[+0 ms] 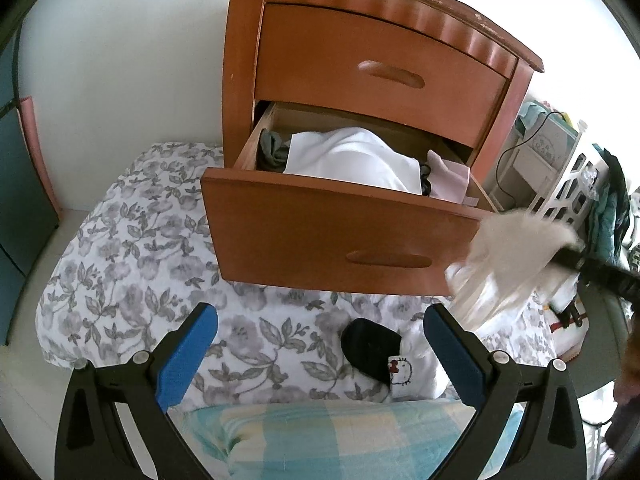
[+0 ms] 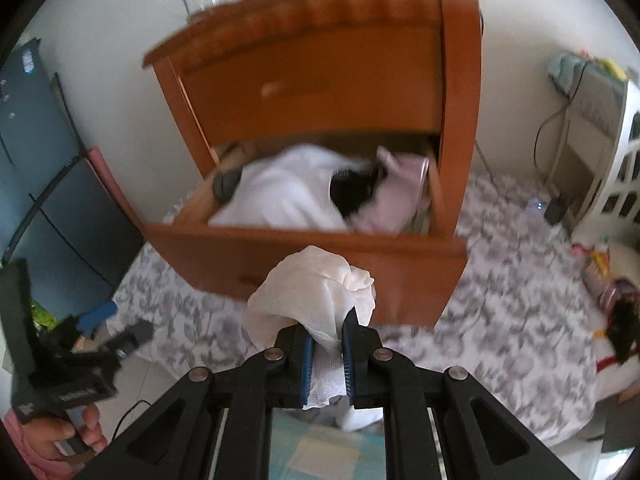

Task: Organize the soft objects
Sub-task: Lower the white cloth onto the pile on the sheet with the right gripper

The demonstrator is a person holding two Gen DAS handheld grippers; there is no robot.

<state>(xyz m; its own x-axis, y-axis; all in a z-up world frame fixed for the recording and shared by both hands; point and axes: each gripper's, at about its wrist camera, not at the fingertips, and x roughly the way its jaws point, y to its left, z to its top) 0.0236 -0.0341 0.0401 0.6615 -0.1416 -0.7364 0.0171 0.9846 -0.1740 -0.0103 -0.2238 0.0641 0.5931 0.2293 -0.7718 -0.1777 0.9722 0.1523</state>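
While the right gripper [image 2: 326, 344] pinches a crumpled white cloth [image 2: 312, 292], the open wooden drawer [image 2: 320, 256] lies just beyond; the left gripper [image 1: 320, 344] is spread, empty.

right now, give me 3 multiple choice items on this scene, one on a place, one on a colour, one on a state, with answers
1. Where is the black pouch?
A. in the open drawer
B. on the floral bedding
C. on top of the nightstand

2. What colour are the left gripper pads?
A. blue
B. red
C. grey

3. What is the right gripper doing?
A. open and empty
B. shut on the drawer handle
C. shut on a white cloth

Answers: 1 B, it lies on the floral bedding in front of the lower drawer. 2 A, both pads are blue. 3 C, the white cloth bunches out from between the closed jaws.
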